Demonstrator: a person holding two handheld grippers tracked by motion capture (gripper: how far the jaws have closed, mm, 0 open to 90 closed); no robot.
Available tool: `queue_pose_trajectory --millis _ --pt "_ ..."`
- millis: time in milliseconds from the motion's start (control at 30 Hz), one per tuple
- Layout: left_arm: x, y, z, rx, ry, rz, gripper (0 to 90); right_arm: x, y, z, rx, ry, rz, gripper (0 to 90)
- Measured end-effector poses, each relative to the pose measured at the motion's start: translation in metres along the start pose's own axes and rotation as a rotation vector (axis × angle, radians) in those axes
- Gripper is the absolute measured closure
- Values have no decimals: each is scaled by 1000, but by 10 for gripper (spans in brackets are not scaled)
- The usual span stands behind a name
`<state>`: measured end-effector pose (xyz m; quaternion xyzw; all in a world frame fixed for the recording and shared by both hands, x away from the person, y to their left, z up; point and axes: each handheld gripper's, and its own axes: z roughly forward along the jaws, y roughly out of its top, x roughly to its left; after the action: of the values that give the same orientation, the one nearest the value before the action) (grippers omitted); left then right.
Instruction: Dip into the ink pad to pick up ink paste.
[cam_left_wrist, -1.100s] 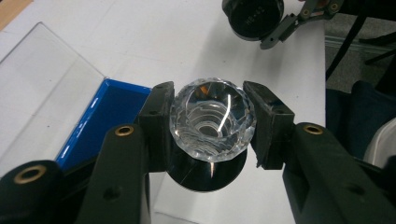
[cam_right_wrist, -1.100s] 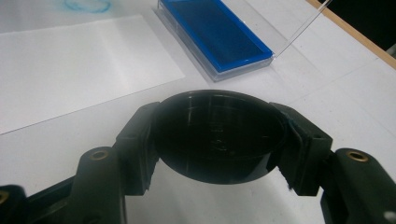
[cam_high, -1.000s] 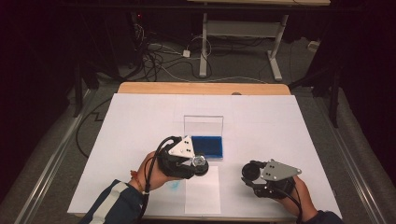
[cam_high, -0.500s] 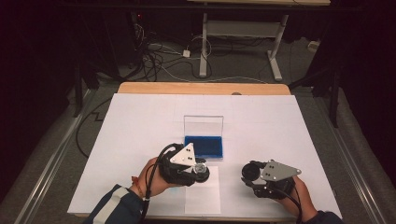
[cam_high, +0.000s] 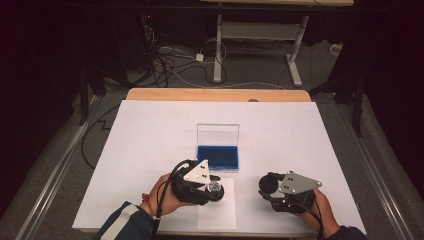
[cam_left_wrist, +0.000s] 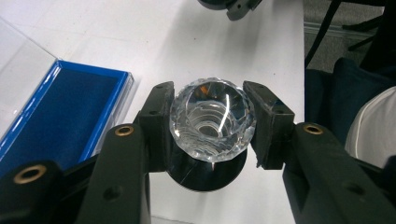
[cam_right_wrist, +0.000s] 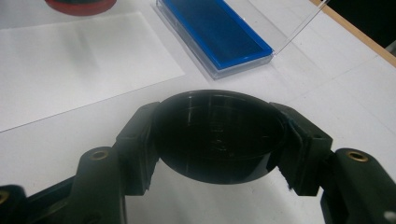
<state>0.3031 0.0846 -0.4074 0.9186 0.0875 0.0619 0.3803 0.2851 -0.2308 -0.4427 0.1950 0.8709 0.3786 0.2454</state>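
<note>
High view, near to far: white-covered table, wooden far edge; loose white sheet at the near edge; grey floor with cables and desk legs beyond. No legible writing. Left gripper clenched on a faceted glass knob above a black base, over the sheet. Right gripper clenched on a black disc, just beside the sheet. Open clear case, blue-lined, beyond both.

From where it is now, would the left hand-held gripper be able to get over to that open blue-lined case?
Probably yes: the left hand-held gripper, shut on a faceted crystal, sits just short of the blue-lined case, with bare white table between.
</note>
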Motion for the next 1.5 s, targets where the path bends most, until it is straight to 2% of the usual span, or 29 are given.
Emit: queue_pose_trajectory --millis 400,733,967,1500 --pt "-3 -6 8 1 -11 -15 542 0 0 0 2 -4 -1 384" --pt "-5 -8 18 23 -18 -10 542 1 0 0 3 -1 -5 384" --pt "-6 -9 23 31 -39 -12 542 1 0 1 4 0 -6 384" --pt "-5 -14 32 57 -44 -15 541 2 -1 1 10 1 -6 384"
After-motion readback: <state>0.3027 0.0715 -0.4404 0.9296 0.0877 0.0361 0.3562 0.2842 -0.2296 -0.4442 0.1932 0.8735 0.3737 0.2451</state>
